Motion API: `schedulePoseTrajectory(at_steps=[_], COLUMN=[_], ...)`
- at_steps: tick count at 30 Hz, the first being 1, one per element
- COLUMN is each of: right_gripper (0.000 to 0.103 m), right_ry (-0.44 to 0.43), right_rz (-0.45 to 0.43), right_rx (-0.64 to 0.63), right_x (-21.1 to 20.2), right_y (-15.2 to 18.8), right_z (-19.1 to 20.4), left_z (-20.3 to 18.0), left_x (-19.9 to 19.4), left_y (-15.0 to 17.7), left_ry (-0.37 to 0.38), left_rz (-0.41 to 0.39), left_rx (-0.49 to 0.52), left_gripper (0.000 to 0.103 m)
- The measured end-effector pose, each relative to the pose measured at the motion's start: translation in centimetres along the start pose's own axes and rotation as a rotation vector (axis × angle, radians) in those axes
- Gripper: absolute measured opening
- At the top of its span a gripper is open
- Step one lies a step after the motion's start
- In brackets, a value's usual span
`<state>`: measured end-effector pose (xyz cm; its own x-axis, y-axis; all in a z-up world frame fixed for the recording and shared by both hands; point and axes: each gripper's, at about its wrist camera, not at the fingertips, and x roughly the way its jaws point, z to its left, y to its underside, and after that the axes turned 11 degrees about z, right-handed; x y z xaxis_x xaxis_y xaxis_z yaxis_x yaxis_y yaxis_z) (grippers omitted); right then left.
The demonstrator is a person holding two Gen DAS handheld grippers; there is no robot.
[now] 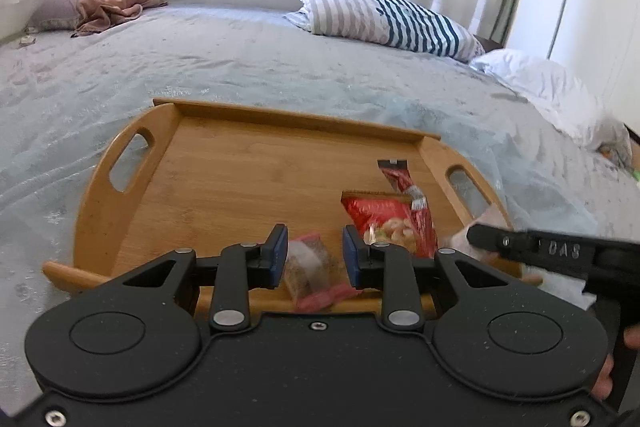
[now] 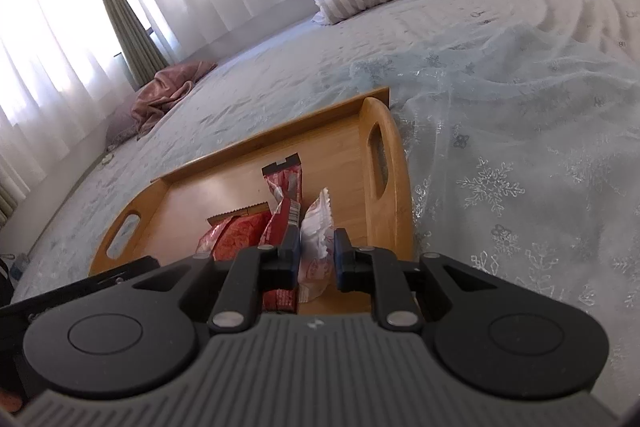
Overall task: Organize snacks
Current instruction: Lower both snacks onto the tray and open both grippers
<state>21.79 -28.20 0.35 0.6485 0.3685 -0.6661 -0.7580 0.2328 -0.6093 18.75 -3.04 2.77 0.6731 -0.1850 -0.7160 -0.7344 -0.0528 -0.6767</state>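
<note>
A bamboo tray (image 1: 224, 167) with cut-out handles lies on the bed. On its right half rest a red snack bag (image 1: 384, 219) and a long red stick packet (image 1: 404, 183). My left gripper (image 1: 315, 255) is shut on a clear packet with pink edges (image 1: 310, 267), held over the tray's near rim. In the right wrist view, my right gripper (image 2: 317, 253) is shut on a white crinkled packet (image 2: 316, 227) above the tray's (image 2: 384, 211) right end, just right of the red bag (image 2: 240, 231) and the stick packet (image 2: 286, 183). One of its black fingers (image 1: 500, 241) reaches in from the right.
The tray sits on a pale blue bedspread (image 1: 280, 67) with a sheer snowflake overlay (image 2: 500, 187). A striped pillow (image 1: 384, 15) and a white pillow (image 1: 540, 79) lie at the far right, a crumpled brown cloth (image 1: 116, 3) at the far left. Curtains hang behind.
</note>
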Motion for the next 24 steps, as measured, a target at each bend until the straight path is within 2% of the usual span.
schedulePoseTrajectory(at_steps=[4, 8, 11, 24], right_gripper=[0.021, 0.021, 0.021, 0.022], right_ry=[-0.014, -0.027, -0.036, -0.073], right_rz=[0.002, 0.011, 0.02, 0.039], right_rx=[0.023, 0.034, 0.038, 0.047], right_x=[0.0, 0.1, 0.1, 0.9], right_y=[0.0, 0.1, 0.1, 0.0], right_z=[-0.4, -0.7, -0.8, -0.7], left_z=[0.5, 1.0, 0.9, 1.3], left_x=[-0.2, 0.0, 0.3, 2.3], left_y=[0.7, 1.5, 1.6, 0.4], left_ry=[-0.032, -0.019, -0.039, -0.003], left_rz=[0.015, 0.044, 0.045, 0.082], left_rx=[-0.005, -0.013, -0.001, -0.026], left_gripper=[0.027, 0.027, 0.027, 0.027])
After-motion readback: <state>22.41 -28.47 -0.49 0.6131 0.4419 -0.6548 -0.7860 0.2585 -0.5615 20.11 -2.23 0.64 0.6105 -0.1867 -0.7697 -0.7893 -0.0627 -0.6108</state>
